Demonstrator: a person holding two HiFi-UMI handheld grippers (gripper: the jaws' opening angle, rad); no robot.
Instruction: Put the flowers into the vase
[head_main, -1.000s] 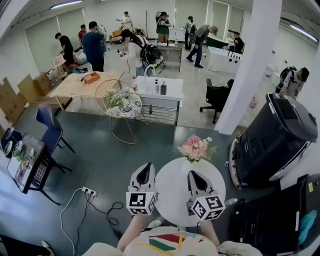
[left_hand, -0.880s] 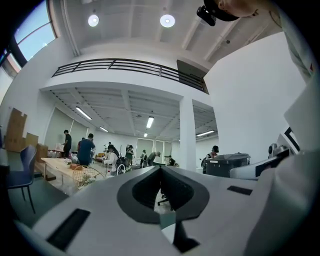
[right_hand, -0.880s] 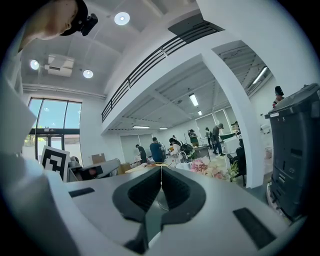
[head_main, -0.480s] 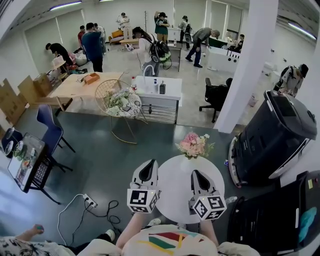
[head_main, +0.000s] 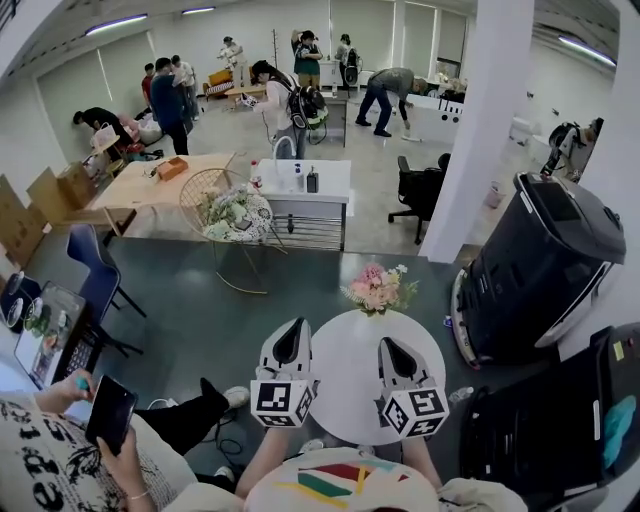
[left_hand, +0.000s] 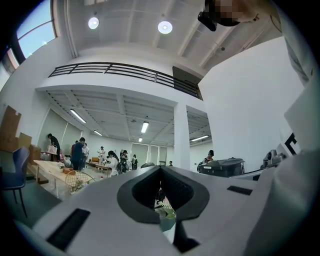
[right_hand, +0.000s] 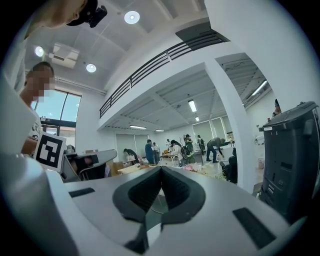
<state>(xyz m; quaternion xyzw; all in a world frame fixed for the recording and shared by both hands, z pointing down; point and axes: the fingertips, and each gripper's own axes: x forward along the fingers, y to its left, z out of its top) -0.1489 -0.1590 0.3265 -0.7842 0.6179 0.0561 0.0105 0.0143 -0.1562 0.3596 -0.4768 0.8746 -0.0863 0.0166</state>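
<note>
A pink and white bunch of flowers with green leaves stands at the far edge of the small round white table. I cannot make out the vase beneath it. My left gripper hovers over the table's left rim, shut with nothing in it. My right gripper hangs over the table's middle, also shut and empty. In the left gripper view the closed jaws point level, with green leaves showing through the gap below. In the right gripper view the jaws meet the same way.
A big black machine stands right of the table. A seated person holding a phone is at lower left, legs stretched towards the table. A gold wire chair with flowers, a blue chair and desks lie beyond.
The left gripper rose a little and the right drifted slightly; both stayed shut. A seated person with a phone came into view at lower left. The head view shifted.
</note>
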